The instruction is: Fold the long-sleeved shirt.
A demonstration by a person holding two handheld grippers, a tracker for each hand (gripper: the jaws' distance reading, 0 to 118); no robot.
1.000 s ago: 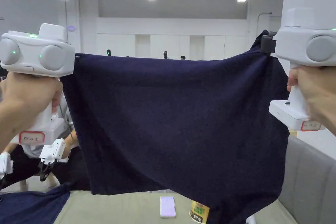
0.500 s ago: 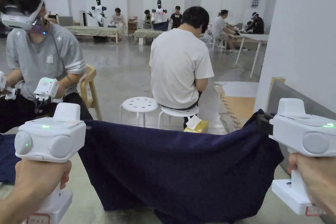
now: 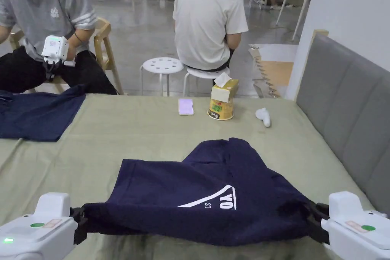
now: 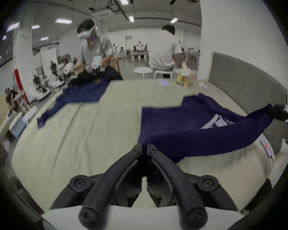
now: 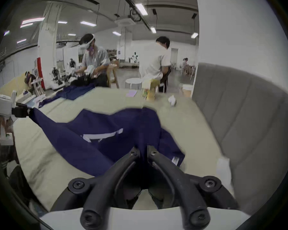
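Shirt (image 3: 198,192): we clamp its near corners, left gripper (image 3: 78,222) at 9 o'clock, right gripper (image 3: 314,220) at 3; body lies toward 12.

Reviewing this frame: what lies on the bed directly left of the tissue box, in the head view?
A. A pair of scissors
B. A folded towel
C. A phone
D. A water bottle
C: a flat phone with a pale face lies on the bed just left of the tissue box.
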